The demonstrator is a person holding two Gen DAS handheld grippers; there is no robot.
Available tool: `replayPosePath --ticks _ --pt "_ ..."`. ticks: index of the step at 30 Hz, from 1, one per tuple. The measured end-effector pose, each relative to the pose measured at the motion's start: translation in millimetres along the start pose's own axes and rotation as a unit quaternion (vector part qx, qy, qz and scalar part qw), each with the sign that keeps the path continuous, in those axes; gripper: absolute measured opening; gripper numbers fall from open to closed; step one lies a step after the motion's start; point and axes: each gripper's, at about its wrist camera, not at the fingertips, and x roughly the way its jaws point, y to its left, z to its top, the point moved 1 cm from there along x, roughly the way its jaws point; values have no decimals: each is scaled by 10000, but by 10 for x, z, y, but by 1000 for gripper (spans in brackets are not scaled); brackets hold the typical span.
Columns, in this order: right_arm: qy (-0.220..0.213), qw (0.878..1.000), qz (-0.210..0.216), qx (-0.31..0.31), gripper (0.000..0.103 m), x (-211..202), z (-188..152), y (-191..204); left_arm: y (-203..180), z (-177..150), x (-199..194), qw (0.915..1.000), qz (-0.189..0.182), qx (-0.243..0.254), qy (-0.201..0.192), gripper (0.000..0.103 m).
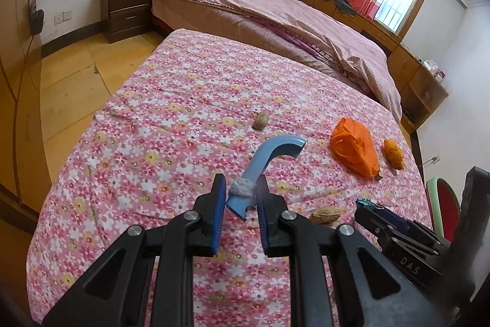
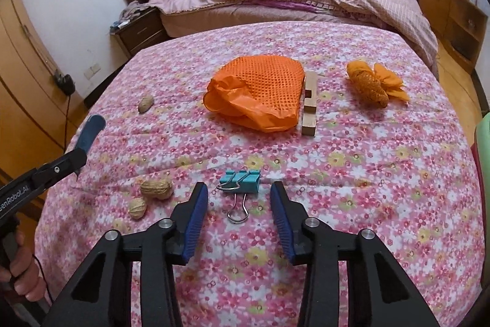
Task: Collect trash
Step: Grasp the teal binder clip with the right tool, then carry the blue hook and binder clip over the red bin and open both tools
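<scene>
**A:** What is my left hand-held gripper (image 1: 240, 193) doing?

**B:** I see it pinching one curved blue plastic piece (image 1: 269, 161), low in the middle of the left view. A little grey fluff ball (image 1: 243, 189) sits on the piece, right between the fingers.

**A:** And my right hand-held gripper (image 2: 239, 198)?

**B:** Its fingers are spread wide and hold nothing. One teal binder clip (image 2: 240, 180) lies on the flowery cloth (image 2: 367, 173) between them.

**A:** How much trash do I count?

**B:** Three peanuts: two touching at the lower left (image 2: 156, 189) (image 2: 137, 208), one alone further up (image 2: 145, 104). One big orange net bag (image 2: 260, 91) in the middle, one wooden block (image 2: 310, 104) just beside it, and one small orange bundle (image 2: 372, 86) at the upper right.
</scene>
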Motion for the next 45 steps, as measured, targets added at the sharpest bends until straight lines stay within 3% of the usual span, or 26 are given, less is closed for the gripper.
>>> replayPosePath --ticks 4,11,22,31,45 --pt "-49 9999 -61 77 26 10 7 -44 -39 -18 13 10000 -41 17 21 19" --pt "-86 9998 126 153 25 -106 -30 -127 -144 -63 -71 9998 -173 110 -49 19" --pt "-594 9969 -24 509 25 -772 -186 -446 -388 -69 -309 9989 -444 132 13 19" --pt "-1130 9903 -227 773 25 -1409 -323 -658 -781 -151 -625 9956 -781 490 -136 19" --pt "-1866 9740 -698 1075 25 -2221 -514 -1123 -1606 -295 -901 9829 -1483 1090 38 19"
